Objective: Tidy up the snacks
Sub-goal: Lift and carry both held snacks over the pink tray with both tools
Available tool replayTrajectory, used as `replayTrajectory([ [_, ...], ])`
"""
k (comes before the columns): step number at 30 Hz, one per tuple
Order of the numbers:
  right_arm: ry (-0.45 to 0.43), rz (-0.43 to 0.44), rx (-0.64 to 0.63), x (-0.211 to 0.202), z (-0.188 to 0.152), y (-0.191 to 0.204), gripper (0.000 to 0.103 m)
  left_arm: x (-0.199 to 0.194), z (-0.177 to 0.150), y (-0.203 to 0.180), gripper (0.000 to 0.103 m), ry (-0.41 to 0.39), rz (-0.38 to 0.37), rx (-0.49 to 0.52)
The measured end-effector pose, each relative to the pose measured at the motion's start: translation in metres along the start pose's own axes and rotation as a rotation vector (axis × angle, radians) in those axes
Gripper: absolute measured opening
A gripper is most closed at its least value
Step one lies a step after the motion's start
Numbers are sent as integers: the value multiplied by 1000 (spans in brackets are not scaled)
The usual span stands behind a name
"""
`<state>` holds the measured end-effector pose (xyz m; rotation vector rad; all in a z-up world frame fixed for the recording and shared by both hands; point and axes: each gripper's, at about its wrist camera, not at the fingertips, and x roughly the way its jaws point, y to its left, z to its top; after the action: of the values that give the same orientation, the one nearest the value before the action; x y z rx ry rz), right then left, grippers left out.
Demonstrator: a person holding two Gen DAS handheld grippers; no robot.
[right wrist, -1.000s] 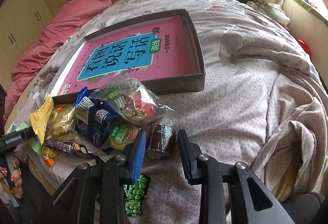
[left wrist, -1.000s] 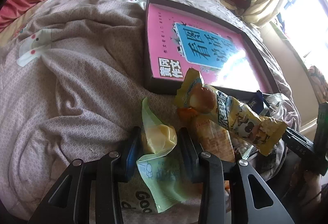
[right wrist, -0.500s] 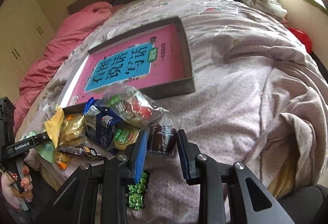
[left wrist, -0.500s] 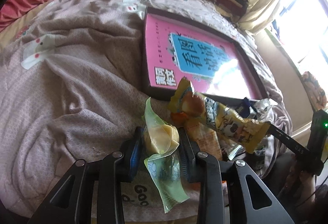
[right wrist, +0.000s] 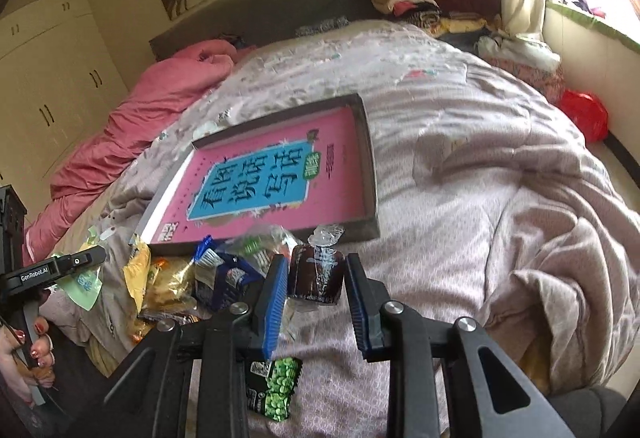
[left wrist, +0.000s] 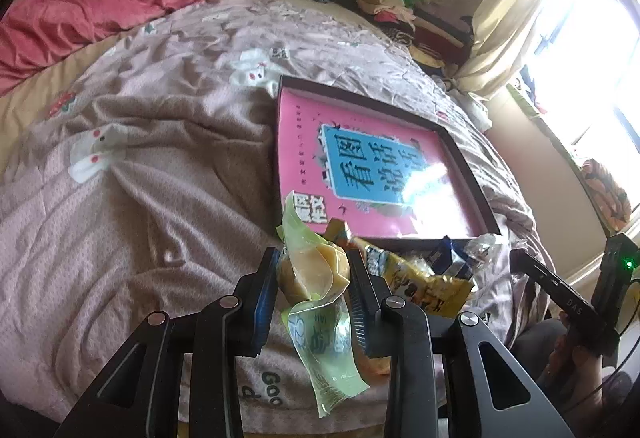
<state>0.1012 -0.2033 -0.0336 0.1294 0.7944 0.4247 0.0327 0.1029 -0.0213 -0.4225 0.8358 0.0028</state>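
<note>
The left gripper (left wrist: 313,280) clamps a soft, crinkly green snack pouch (left wrist: 320,302) above the bedspread (left wrist: 140,197). The right gripper (right wrist: 316,288) grips a dark wrapped cake (right wrist: 317,274) at mid-body. Both appear light and crushable; hold at the filled centre.

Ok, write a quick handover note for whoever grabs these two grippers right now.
Left gripper: shut on a green-wrapped snack, lifted off the bed.
Right gripper: shut on a dark brown snack, also lifted.
The tray lies ahead on the quilt with a pink book in it and no snacks yet.
Other packets sit piled at the tray's near edge: a blue packet, a yellow packet, and a green pea packet beneath the right gripper.
Left: place both held snacks, then the pile.
</note>
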Motion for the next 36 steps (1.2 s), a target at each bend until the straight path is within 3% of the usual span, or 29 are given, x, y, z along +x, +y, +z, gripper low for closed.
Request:
replayTrajectory([
  [16, -60, 13, -36, -2, 17, 5, 30, 3, 25, -22, 34, -45, -29, 29],
  [36, -105, 40, -46, 16, 48, 5, 29, 33, 57, -38, 34, -65, 10, 48],
])
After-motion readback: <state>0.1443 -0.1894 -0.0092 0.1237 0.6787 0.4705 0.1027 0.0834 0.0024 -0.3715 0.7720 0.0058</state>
